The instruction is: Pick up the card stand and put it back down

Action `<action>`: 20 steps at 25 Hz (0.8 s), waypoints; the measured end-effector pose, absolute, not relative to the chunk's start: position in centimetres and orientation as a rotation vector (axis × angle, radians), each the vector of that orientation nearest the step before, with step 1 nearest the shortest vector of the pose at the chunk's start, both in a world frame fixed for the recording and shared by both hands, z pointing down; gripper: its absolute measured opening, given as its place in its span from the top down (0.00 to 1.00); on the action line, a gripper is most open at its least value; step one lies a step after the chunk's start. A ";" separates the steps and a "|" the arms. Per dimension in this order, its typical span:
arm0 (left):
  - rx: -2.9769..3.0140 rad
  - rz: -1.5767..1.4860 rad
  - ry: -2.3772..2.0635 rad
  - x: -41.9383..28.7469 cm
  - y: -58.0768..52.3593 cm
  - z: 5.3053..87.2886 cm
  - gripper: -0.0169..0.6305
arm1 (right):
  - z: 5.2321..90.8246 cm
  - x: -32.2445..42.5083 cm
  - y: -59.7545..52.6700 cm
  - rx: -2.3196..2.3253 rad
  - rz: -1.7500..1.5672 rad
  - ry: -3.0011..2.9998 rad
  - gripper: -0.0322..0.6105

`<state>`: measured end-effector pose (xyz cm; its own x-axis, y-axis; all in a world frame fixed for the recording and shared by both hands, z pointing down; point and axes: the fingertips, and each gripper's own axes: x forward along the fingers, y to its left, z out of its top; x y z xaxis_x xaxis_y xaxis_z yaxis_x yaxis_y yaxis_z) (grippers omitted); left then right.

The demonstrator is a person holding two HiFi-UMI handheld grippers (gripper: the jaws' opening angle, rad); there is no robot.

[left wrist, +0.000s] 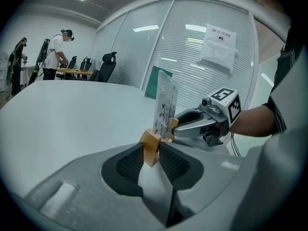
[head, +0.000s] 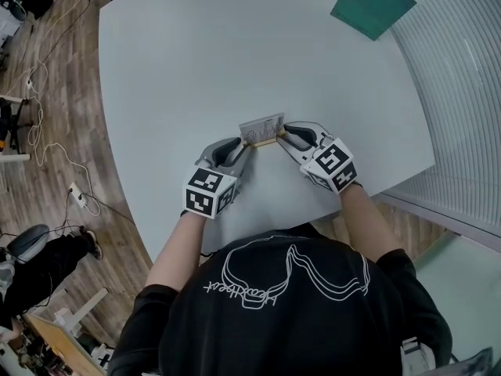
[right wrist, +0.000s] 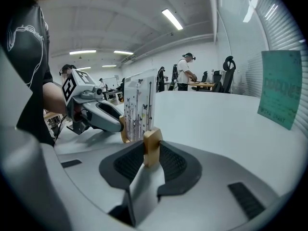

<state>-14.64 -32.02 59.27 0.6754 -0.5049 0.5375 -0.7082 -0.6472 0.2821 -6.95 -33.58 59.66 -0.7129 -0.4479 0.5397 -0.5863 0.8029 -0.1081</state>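
Both ends of the card stand are pinched by left claw and right claw; card print illegible.

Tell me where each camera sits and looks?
Head view: on the person's head, looking steeply down at the white table; shows the black shirt, left hand-held gripper and right hand-held gripper.
Left gripper view: rides the left one, looking along its jaws toward the glass wall; shows the right forearm.
Right gripper view: rides the right one, facing the office; shows the left forearm.
Shared: the card stand, clamped at both ends.
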 end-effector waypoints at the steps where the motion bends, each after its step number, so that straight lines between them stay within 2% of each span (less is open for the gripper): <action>1: 2.411 0.574 -0.946 -14.6 -32.2 59.4 0.81 | 59.8 -6.9 -33.7 0.773 0.374 -2.490 0.79; 20: 2.365 0.564 -1.047 -13.7 -31.2 58.7 0.81 | 58.7 -6.1 -33.2 0.752 0.311 -2.496 0.79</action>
